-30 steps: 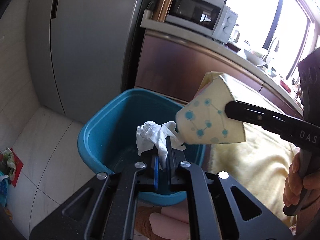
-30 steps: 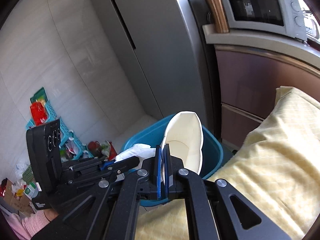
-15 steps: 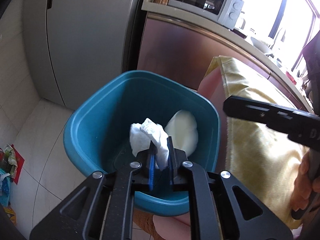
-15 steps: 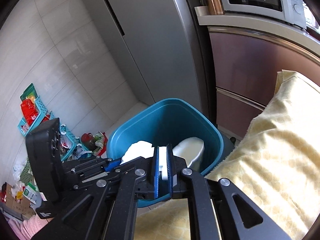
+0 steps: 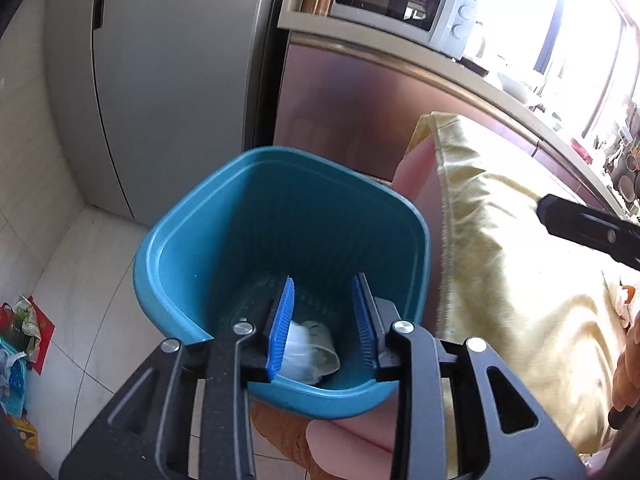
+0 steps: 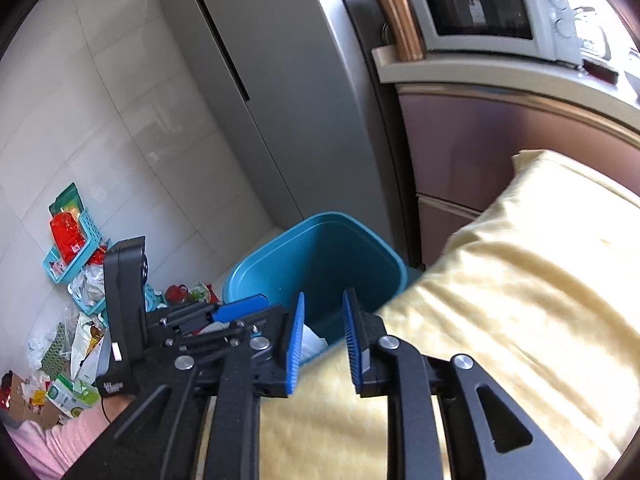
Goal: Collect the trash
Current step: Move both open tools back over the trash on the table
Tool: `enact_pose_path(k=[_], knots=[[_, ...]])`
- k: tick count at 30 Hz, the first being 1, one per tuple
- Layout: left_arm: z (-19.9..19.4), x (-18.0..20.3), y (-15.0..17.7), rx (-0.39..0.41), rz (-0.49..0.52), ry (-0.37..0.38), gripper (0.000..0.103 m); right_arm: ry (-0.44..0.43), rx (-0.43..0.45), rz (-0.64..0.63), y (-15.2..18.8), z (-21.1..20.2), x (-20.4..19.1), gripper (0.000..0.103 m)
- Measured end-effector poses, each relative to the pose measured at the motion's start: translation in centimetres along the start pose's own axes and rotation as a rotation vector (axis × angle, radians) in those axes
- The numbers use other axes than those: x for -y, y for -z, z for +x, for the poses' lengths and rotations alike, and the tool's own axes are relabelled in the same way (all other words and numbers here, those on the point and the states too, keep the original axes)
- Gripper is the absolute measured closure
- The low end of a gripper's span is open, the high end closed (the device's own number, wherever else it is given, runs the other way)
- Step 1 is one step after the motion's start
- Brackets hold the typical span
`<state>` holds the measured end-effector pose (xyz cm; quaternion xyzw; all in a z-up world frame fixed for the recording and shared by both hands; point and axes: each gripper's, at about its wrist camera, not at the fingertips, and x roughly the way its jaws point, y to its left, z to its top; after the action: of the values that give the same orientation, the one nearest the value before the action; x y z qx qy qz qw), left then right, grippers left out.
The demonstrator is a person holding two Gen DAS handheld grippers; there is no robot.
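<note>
Trash (image 5: 308, 350) – tissue and paper cup – is lying at the bottom of the blue bin (image 5: 168, 264), directly below the left gripper (image 5: 326, 320); both grippers' jaws have just been opening, nothing between them, and the right gripper (image 6: 322, 338) is hanging beside the bin.

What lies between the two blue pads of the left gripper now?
In the left wrist view, nothing is gripped: the left gripper has just been opening. Through the gap show the white tissue and paper cup, at the teal bin's bottom.
</note>
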<state>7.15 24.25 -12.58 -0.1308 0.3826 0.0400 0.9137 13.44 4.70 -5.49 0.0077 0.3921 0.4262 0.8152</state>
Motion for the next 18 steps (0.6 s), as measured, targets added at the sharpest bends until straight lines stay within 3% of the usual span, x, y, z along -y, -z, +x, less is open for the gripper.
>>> enact_pose_path(k=[9, 18], knots=[[-4.8, 6.4, -0.7, 0.124, 0.118, 0.116, 0.058, 0.075, 0.112, 0.011, 2.5, -7.9, 1.9, 0.073], [-5.9, 16.4, 0.9, 0.108, 0.324, 0.333, 0.050, 0.225, 0.219, 0.102, 7.1, -16.2, 5.1, 0.062]])
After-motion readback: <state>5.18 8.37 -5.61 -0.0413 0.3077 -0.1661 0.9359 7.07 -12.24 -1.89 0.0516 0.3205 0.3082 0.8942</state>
